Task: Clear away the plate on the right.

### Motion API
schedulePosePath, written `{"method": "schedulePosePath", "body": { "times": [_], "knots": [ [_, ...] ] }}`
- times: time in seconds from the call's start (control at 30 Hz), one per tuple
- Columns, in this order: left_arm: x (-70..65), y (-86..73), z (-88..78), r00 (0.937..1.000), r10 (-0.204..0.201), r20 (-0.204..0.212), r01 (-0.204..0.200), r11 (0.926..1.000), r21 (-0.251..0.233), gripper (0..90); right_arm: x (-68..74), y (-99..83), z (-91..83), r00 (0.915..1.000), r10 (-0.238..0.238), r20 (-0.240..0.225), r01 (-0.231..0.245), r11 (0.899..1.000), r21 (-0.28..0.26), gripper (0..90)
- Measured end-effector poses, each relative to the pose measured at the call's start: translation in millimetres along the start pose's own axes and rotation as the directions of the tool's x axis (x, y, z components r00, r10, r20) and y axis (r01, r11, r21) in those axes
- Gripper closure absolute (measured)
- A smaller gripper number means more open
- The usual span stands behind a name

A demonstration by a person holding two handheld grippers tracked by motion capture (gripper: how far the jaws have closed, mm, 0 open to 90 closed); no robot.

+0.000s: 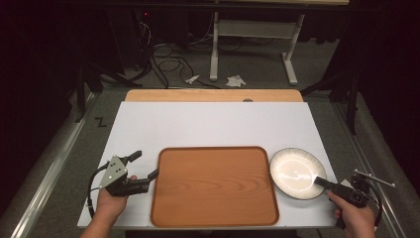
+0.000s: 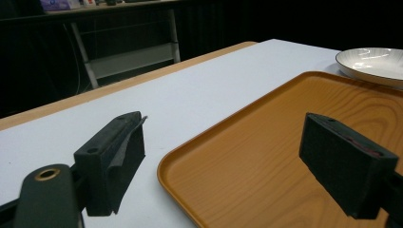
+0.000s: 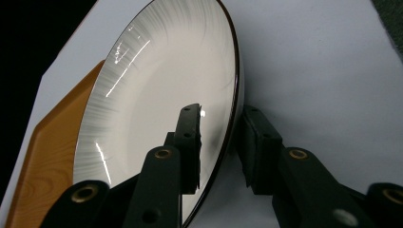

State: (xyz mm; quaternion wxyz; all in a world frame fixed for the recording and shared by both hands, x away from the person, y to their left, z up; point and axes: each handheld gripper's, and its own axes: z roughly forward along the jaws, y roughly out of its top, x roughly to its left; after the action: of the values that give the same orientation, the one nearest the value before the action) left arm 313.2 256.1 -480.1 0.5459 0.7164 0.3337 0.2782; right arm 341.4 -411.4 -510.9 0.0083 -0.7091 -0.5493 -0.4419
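Observation:
A brown wooden tray point(image 1: 213, 183) lies bare at the table's near middle. Just right of it sits a white plate point(image 1: 294, 171) with a dark rim. My right gripper point(image 1: 319, 181) is at the plate's near right rim. In the right gripper view its jaws straddle that rim, one pad on the plate's point(image 3: 157, 95) inner face and one outside, and the gripper point(image 3: 221, 114) is shut on it. My left gripper point(image 1: 144, 165) stands open beside the tray's left edge, holding nothing. In the left gripper view the gripper point(image 2: 228, 128) spans the tray's point(image 2: 266, 156) corner, with the plate point(image 2: 375, 61) beyond.
A white board point(image 1: 213, 124) covers the table, with a wooden strip point(image 1: 213, 95) along its far edge. The board's far half is bare. Beyond the table are floor cables point(image 1: 168, 64) and a white desk frame point(image 1: 252, 29). The tray's edge point(image 3: 43, 156) lies close beside the plate.

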Motion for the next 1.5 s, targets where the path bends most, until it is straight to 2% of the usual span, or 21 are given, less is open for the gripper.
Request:
{"method": "schedulePosePath", "body": {
  "times": [0.17, 0.33, 0.47, 0.77, 0.97, 1.13, 1.2, 1.37, 1.5],
  "knots": [
    [-0.2, -0.1, 0.4, 1.0000, 0.000, 0.000, 0.000, 1.0000, 0.001, 16.1, -0.4, 1.0, 0.7, 0.9999, 0.016, 0.006, -0.016, 1.000, 0.005, 75.8],
    [-0.7, -0.1, 0.8, 1.0000, -0.002, 0.004, 0.002, 1.0000, 0.001, 16.0, -0.8, 1.1, 0.6, 0.9998, 0.020, 0.001, -0.020, 1.000, 0.009, 75.1],
    [-0.9, 0.0, 0.9, 1.0000, 0.001, 0.004, -0.001, 1.0000, 0.003, 16.1, 0.3, 1.5, 0.7, 0.9996, 0.020, 0.019, -0.021, 1.000, 0.014, 76.6],
    [-1.6, 0.0, 1.3, 0.9999, 0.002, 0.011, -0.002, 1.0000, 0.008, 16.0, 0.4, 1.8, 1.0, 0.9993, 0.030, 0.022, -0.030, 0.999, 0.015, 77.6],
    [-1.4, 0.1, 1.2, 0.9999, 0.001, 0.012, -0.002, 1.0000, 0.009, 16.1, 1.0, 3.1, 1.8, 0.9980, 0.058, 0.025, -0.058, 0.998, 0.015, 79.8],
    [-1.5, 0.0, 1.3, 0.9999, 0.002, 0.013, -0.002, 1.0000, 0.009, 16.1, 2.2, 4.3, 2.5, 0.9960, 0.082, 0.036, -0.082, 0.997, 0.004, 83.6],
    [-1.9, -0.2, 1.8, 0.9999, 0.004, 0.012, -0.005, 0.9999, 0.012, 16.1, 0.7, 4.3, 2.4, 0.9941, 0.106, 0.025, -0.106, 0.994, 0.001, 84.2],
    [-1.9, -0.4, 2.4, 0.9999, 0.005, 0.013, -0.005, 0.9999, 0.012, 16.1, -0.4, 5.1, 0.4, 0.9933, 0.113, 0.022, -0.112, 0.993, -0.027, 85.2],
    [-1.6, -0.3, 2.1, 0.9999, 0.005, 0.012, -0.005, 0.9999, 0.013, 16.0, -0.3, 5.4, -1.2, 0.9937, 0.111, 0.019, -0.110, 0.993, -0.029, 85.2]
  ]
}}
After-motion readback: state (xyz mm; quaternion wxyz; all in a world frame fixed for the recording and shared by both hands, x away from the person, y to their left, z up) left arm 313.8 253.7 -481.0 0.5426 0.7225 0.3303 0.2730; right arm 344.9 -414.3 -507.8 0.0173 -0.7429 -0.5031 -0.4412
